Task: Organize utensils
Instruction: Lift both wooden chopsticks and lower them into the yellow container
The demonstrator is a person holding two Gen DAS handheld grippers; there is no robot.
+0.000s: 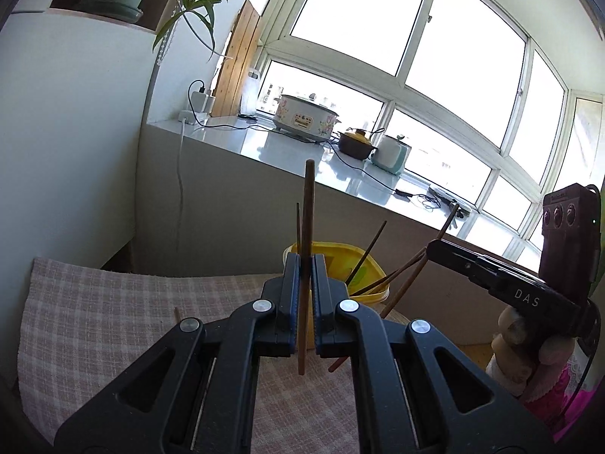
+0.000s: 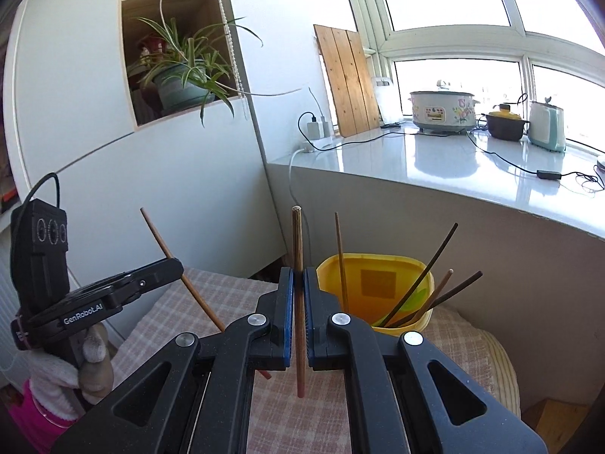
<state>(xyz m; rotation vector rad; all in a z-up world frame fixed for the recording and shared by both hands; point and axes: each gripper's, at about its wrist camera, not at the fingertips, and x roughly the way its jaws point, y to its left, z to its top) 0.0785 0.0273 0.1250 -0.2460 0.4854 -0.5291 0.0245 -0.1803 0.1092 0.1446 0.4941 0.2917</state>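
In the left wrist view my left gripper is shut on a brown chopstick that stands upright between its pads. Behind it a yellow container holds several chopsticks. My right gripper comes in from the right, shut on a slanted chopstick. In the right wrist view my right gripper grips an upright chopstick just left of the yellow container. My left gripper is at the left, clamped on a tilted chopstick.
A pink checked cloth covers the table, with a loose chopstick end lying on it. Behind is a white counter with a rice cooker, a brown pot, a kettle and cables. A gloved hand holds the right gripper.
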